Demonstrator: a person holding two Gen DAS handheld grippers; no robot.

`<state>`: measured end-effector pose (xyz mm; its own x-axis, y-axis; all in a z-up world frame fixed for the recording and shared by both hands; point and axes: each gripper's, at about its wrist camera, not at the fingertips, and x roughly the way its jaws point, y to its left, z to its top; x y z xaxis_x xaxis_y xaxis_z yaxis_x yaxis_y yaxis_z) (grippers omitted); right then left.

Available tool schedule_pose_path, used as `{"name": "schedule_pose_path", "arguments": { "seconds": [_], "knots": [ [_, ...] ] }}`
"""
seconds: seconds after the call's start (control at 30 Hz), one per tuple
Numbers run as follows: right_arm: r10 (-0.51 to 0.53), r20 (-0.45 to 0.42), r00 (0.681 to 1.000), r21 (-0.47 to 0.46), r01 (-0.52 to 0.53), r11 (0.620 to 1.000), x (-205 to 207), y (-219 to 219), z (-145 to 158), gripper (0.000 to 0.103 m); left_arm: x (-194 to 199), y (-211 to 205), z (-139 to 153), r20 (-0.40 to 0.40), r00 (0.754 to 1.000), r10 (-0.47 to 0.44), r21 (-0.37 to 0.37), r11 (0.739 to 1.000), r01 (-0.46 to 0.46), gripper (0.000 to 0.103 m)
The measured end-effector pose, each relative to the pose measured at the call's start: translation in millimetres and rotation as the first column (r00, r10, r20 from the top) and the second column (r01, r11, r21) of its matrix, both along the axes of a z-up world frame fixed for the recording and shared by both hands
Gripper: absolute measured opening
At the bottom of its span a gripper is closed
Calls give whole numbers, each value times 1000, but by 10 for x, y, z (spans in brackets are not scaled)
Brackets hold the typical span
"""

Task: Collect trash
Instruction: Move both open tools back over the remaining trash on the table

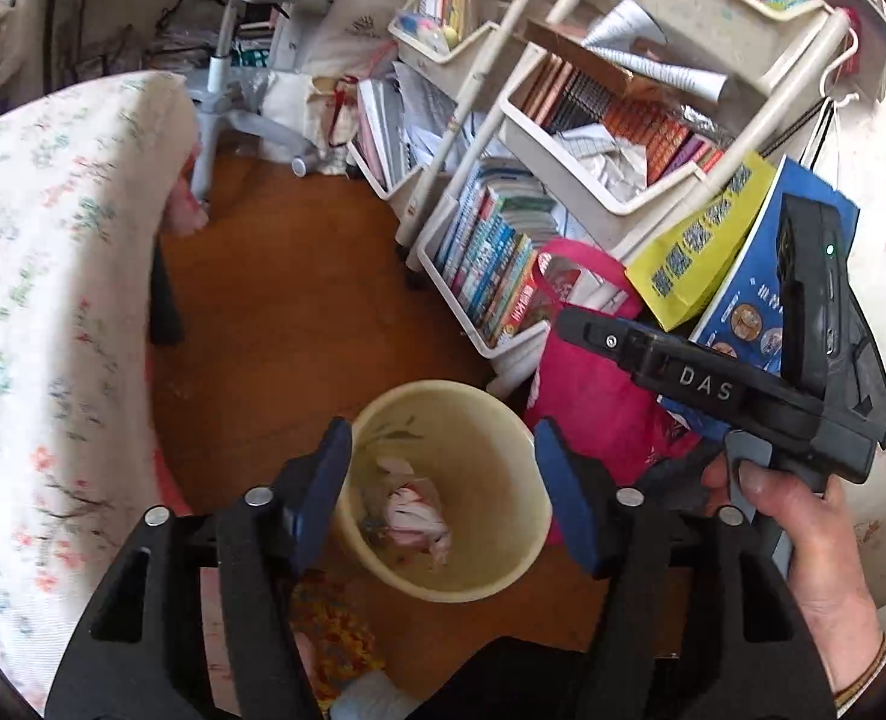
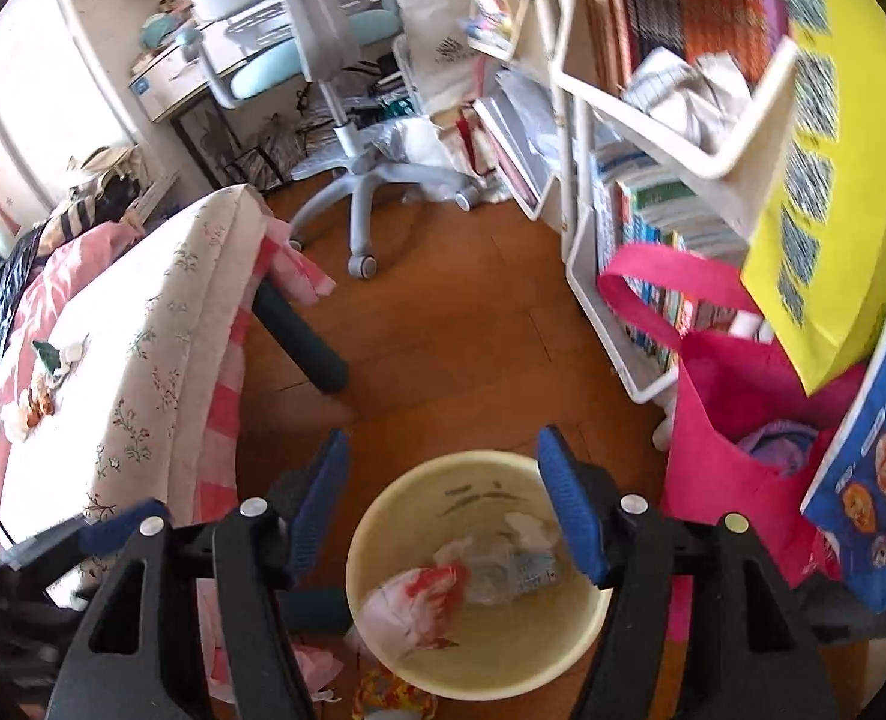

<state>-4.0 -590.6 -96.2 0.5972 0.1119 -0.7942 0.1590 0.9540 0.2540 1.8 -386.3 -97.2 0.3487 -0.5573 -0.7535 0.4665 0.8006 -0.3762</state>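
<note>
Bin rim — partly behind blue fingers

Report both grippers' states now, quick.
Left gripper: open, holding nothing, above the trash bin.
Right gripper: open, holding nothing, above the same bin.

The wooden floor carries a cream waste bin holding crumpled trash, a pink bag just beside it, white book racks on the right, a wheeled desk chair further back, and the bed's dark leg.
</note>
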Motion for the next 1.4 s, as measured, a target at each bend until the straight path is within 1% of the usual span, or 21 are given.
{"name": "schedule_pose_path", "arguments": {
  "seconds": [0.07,0.2,0.27,0.37,0.4,0.47,0.57,0.67,0.73,0.83,0.93,1.0,1.03,1.1,1.13,1.2,1.27,1.3,1.37,1.4],
  "knots": [
    [16,17,1000,-7,-16,1000,33,53,46,66,20,188,90,17,1000,25,-9,1000,-25,63],
    [54,54,997,-26,-53,998,88,152,115,66,55,618,270,50,996,75,-4,997,-75,66],
    [82,69,994,-36,-80,996,111,256,152,66,59,867,365,85,992,96,22,995,-98,68],
    [122,82,989,-50,-118,992,165,440,202,67,95,1238,497,112,985,134,56,988,-141,70],
    [136,84,987,-53,-132,990,188,508,220,68,104,1392,546,127,980,155,65,984,-164,72],
    [165,89,982,-67,-159,985,244,656,258,68,113,1682,609,152,967,207,88,971,-222,75],
    [218,100,971,-85,-210,974,336,941,317,70,145,2080,655,156,946,283,109,947,-301,79],
    [290,109,951,-106,-279,954,438,1294,368,71,153,2482,632,165,913,373,116,912,-394,85],
    [353,108,930,-127,-339,932,506,1595,399,73,186,2756,577,146,893,425,113,890,-442,85],
    [447,83,891,-159,-430,888,619,2089,403,79,239,3039,498,126,869,479,141,858,-494,85],
    [520,34,854,-185,-506,843,756,2574,341,82,304,3301,532,132,848,513,156,834,-529,86],
    [547,-10,837,-192,-538,820,844,2899,272,84,362,3456,596,153,839,522,164,824,-542,92],
    [555,-31,831,-196,-550,812,898,3036,220,84,389,3512,618,163,837,523,173,820,-546,93],
    [560,-68,826,-206,-561,802,970,3267,117,87,446,3631,624,167,837,521,194,815,-546,94],
    [558,-86,826,-224,-561,797,1002,3370,70,87,461,3709,611,165,834,527,196,811,-551,94],
    [553,-108,826,-263,-560,786,1043,3536,6,90,456,3844,572,151,823,547,185,803,-567,94],
    [546,-127,828,-292,-557,778,1098,3641,-45,92,467,3988,518,121,810,574,174,791,-587,94],
    [545,-128,829,-292,-556,778,1107,3662,-64,95,464,4050,502,107,802,588,163,785,-597,94],
    [529,-112,841,-277,-537,797,1164,3657,-79,95,458,4123,485,102,794,599,147,781,-608,94],
    [517,-108,849,-261,-526,810,1204,3654,-87,95,458,4140,478,110,793,600,154,777,-610,94]
  ]
}}
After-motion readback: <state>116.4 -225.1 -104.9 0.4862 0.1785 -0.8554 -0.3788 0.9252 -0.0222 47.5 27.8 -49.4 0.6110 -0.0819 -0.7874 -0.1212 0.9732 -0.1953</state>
